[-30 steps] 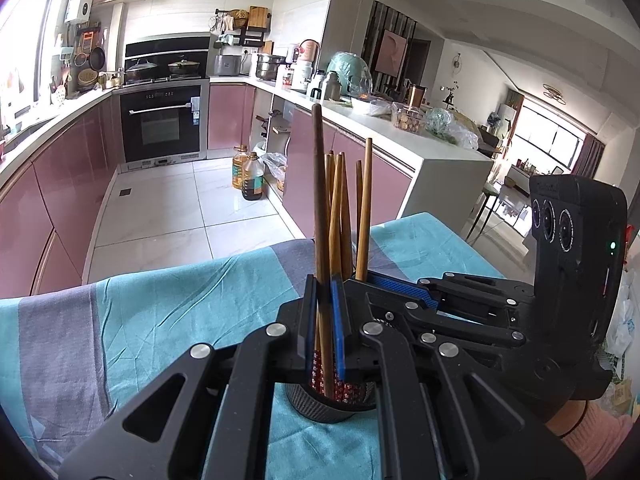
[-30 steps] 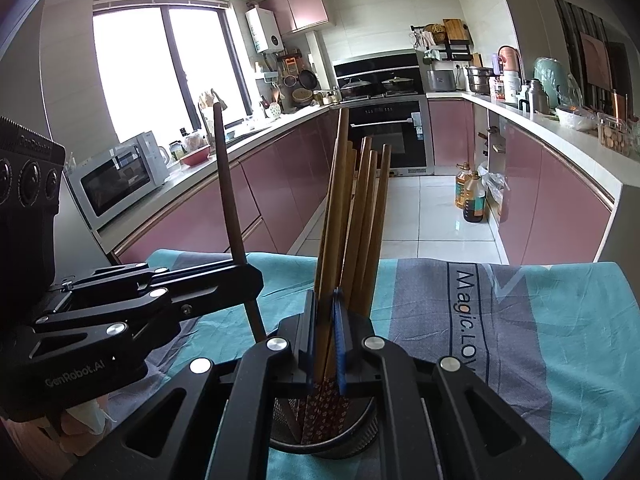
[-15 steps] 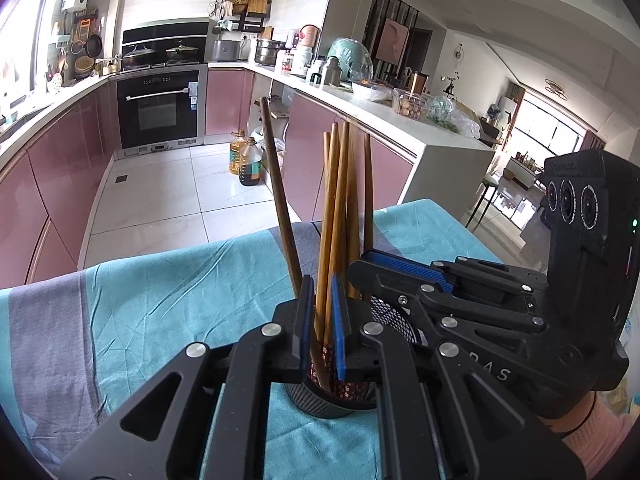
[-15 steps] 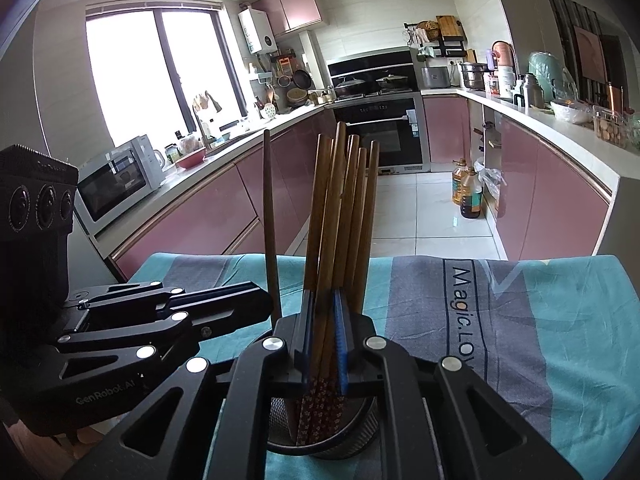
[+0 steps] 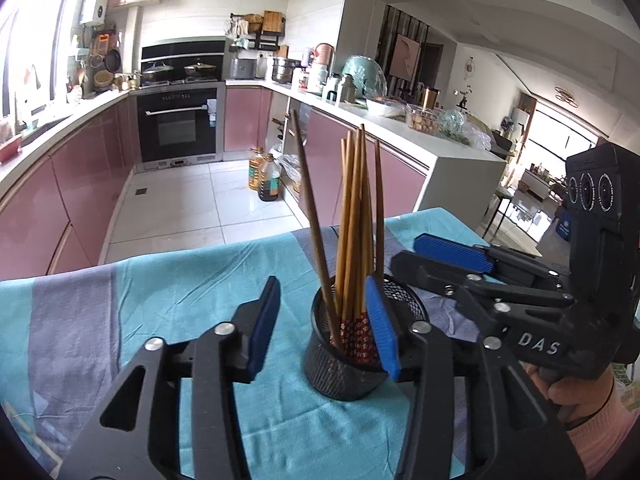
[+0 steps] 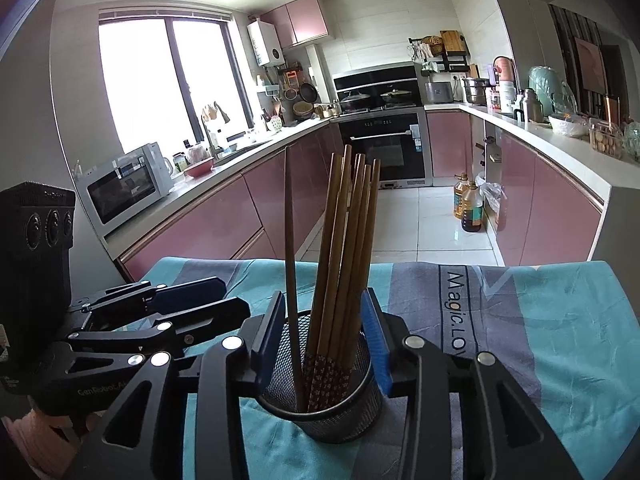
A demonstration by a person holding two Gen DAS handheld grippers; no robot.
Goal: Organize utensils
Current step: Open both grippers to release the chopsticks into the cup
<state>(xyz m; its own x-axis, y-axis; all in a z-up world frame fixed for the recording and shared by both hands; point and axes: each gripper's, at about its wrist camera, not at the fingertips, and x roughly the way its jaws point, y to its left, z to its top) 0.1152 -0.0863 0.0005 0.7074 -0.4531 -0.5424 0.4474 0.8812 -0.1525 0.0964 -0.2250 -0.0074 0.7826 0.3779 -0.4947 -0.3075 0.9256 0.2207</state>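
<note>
A black mesh holder stands on the table's teal and grey cloth. Several wooden chopsticks stand in it, plus one darker chopstick leaning apart at the left. My left gripper is open and empty, its right pad against the holder's rim. My right gripper is open, its jaws on either side of the holder and chopsticks. Each gripper shows in the other's view, the right and the left.
The table edge lies just beyond the holder, with tiled kitchen floor behind. Pink cabinets and counters line the room. Oil bottles stand on the floor. A microwave sits on the left counter.
Both grippers were shut on chopsticks a second ago and have opened. The dark chopstick and the bundle now stand free in the holder. Both grippers have drawn back a little.
</note>
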